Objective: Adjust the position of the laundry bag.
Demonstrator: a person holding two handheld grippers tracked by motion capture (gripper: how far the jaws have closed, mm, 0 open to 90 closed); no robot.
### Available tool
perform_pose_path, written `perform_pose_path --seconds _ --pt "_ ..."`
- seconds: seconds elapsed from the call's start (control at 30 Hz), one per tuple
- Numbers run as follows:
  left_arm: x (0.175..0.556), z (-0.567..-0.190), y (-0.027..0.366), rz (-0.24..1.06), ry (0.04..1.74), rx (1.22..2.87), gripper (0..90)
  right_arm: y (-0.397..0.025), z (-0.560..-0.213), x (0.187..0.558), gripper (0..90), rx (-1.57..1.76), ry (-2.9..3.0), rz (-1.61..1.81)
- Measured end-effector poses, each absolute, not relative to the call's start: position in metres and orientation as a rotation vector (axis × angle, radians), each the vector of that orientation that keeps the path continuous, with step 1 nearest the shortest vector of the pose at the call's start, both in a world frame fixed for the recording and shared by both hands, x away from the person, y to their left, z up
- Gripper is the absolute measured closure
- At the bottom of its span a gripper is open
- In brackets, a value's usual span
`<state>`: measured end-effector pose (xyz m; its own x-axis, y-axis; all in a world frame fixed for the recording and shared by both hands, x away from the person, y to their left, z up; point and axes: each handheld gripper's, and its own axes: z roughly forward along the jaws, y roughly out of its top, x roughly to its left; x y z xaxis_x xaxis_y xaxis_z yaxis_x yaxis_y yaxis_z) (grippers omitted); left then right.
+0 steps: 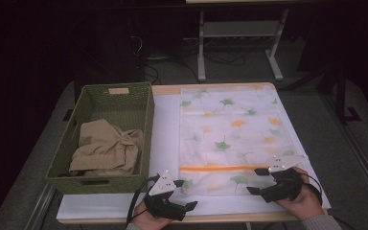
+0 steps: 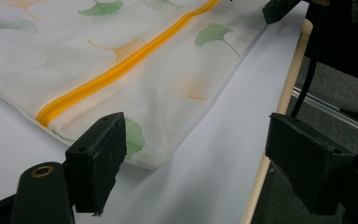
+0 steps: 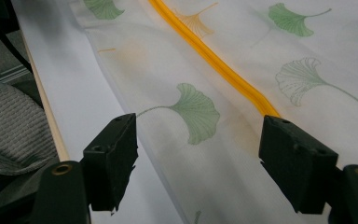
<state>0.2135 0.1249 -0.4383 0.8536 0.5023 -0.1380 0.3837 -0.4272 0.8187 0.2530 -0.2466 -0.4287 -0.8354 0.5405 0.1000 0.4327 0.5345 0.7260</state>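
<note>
Bag [image 1: 230, 129] leaf-printed, no readable writing | left hand-held gripper [image 1: 181, 194] agape | right hand-held gripper [image 1: 258, 181] agape

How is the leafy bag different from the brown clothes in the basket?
The leafy bag lies flat and smooth on the table; the brown clothes sit crumpled in the green basket. The bag is white and see-through, with green and orange leaves and an orange zipper; the clothes are plain tan. Both are soft fabric.

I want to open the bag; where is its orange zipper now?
In the high view, the orange zipper crosses the leaf-print bag near the table's front edge, between both grippers.
</note>
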Motion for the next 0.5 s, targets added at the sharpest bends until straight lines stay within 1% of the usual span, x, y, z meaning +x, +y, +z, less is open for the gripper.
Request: perform_pose_path --seconds 0.27,0.5 --pt "0.217 -0.443 0.12 0.179 0.655 2.096 20.5 -0.245 -0.426 0.264 29.5 0.835 2.644 1.192" --pt "0.227 -0.443 0.122 0.228 0.728 2.099 26.4 -0.244 -0.425 0.27 29.6 0.831 2.651 1.188"
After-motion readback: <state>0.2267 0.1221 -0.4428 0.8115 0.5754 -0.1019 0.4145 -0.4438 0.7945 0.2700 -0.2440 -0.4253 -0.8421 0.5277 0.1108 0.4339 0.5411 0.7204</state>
